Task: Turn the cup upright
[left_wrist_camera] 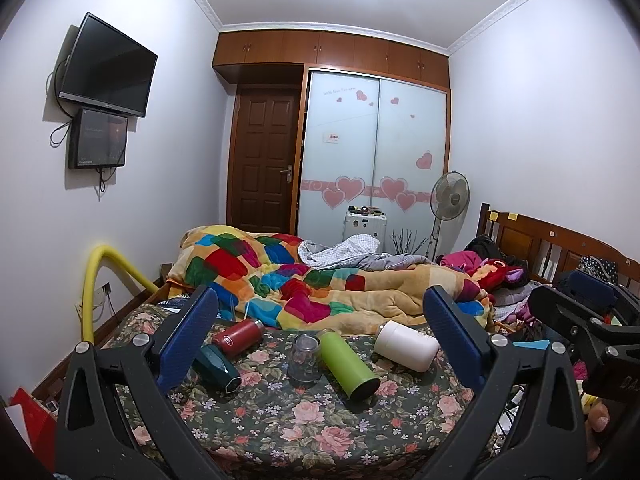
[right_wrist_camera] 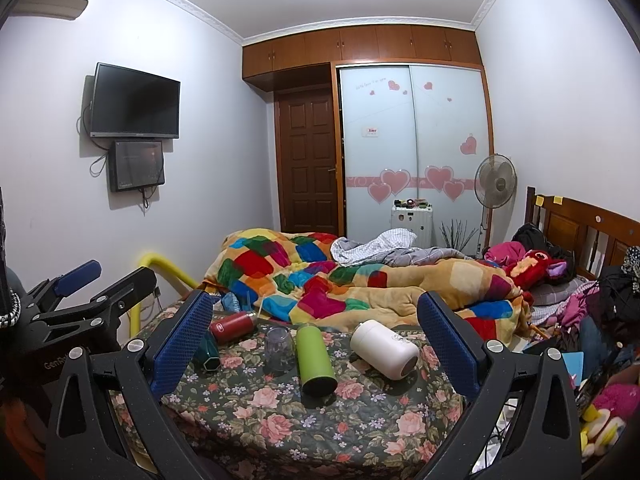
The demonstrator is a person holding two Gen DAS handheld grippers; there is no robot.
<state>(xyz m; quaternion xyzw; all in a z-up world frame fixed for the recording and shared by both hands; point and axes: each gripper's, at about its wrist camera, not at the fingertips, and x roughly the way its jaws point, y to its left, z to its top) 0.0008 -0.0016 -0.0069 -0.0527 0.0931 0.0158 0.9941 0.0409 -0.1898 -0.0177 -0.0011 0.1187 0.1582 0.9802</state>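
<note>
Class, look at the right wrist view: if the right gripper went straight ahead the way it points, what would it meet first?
Probably the green bottle, lying on its side midway between the open right gripper's fingers. The clear cup stands just left of that line. Depth is hard to judge.

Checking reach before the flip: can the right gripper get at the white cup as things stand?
Probably yes. The right gripper is open and empty, and the white cup lies on its side on the floral bedspread, apart from the green bottle, with nothing between them.
</note>
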